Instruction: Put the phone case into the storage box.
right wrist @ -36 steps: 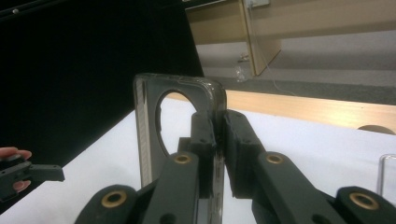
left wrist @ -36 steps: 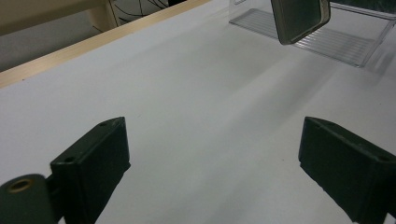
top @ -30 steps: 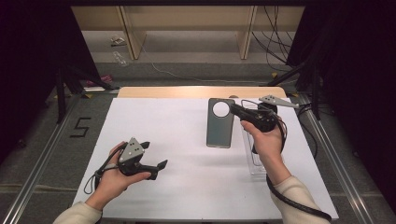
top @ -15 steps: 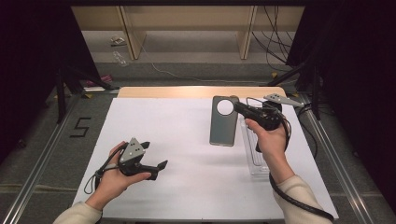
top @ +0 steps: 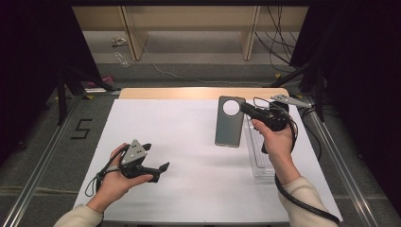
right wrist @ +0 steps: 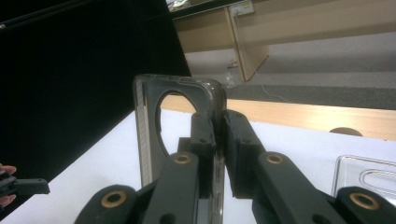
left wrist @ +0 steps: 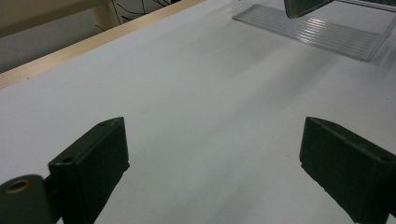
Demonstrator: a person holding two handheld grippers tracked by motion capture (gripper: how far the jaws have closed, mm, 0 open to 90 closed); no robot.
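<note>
One thin edge is all our right hand-held gripper [top: 243, 108] pinches on the phone case [top: 230, 121] — it could twist loose over the tabletop [top: 189, 137] — while our left hand-held gripper [top: 158, 170] gapes wide, holding nothing.

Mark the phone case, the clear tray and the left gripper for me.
phone case [top: 229, 127]: high view, middle of its grey back.
clear tray [top: 259, 158]: high view, its ribbed floor.
left gripper [top: 156, 158]: high view, between its open jaw tips.

One grey phone case [top: 230, 122], one clear plastic tray [top: 259, 153], two grippers, one white table [top: 184, 142]
</note>
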